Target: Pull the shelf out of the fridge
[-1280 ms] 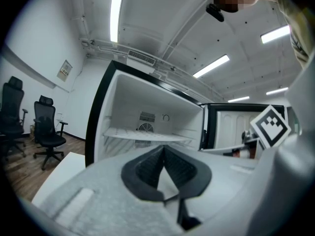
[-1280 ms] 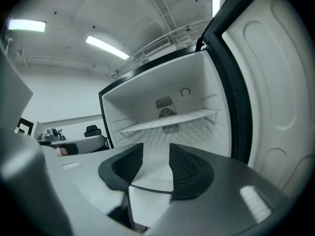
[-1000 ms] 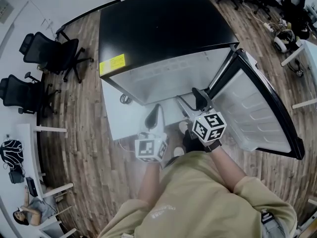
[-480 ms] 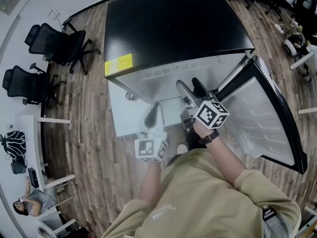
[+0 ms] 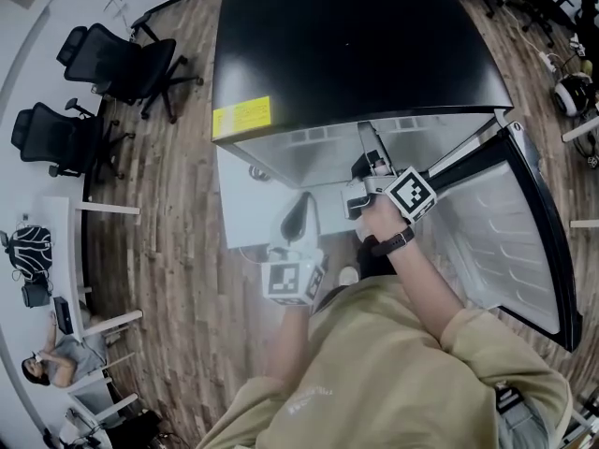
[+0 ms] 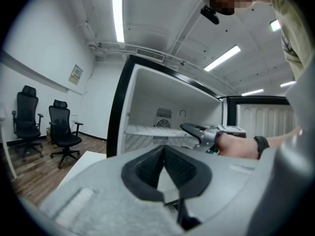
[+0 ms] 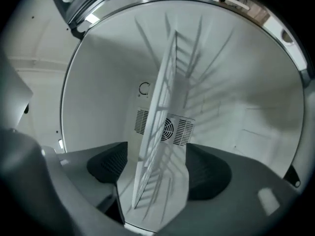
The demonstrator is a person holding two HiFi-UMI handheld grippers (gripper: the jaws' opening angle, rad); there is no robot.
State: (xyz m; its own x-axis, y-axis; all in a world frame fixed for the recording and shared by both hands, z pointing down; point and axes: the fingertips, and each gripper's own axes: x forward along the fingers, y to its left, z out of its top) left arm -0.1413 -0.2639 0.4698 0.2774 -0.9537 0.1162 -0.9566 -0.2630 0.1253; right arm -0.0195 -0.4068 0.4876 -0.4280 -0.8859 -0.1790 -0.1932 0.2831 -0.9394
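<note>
Between the closing jaws of the right tool (image 7: 157,173) sits the shelf (image 7: 160,116).

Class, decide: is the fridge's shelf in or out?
In: the shelf sits inside the fridge, reaching back toward its fan grille.

Fridge (image 5: 346,45) is black with a yellow label (image 5: 241,117), white inside; shelf (image 7: 158,112) white wire, floor (image 5: 178,251) brown wood-grain, chairs (image 5: 117,59) black, shirt (image 5: 374,372) beige.

Chairs: two black office chairs (image 5: 117,59) side by side near the wall.
Floor: brown wood floor (image 5: 168,251).
Table: white table (image 5: 64,241) at left, dark bag (image 5: 21,251) near it.
Person: seated person (image 5: 47,368), lower left.
Ceiling: long lamps (image 6: 117,14), lit.
</note>
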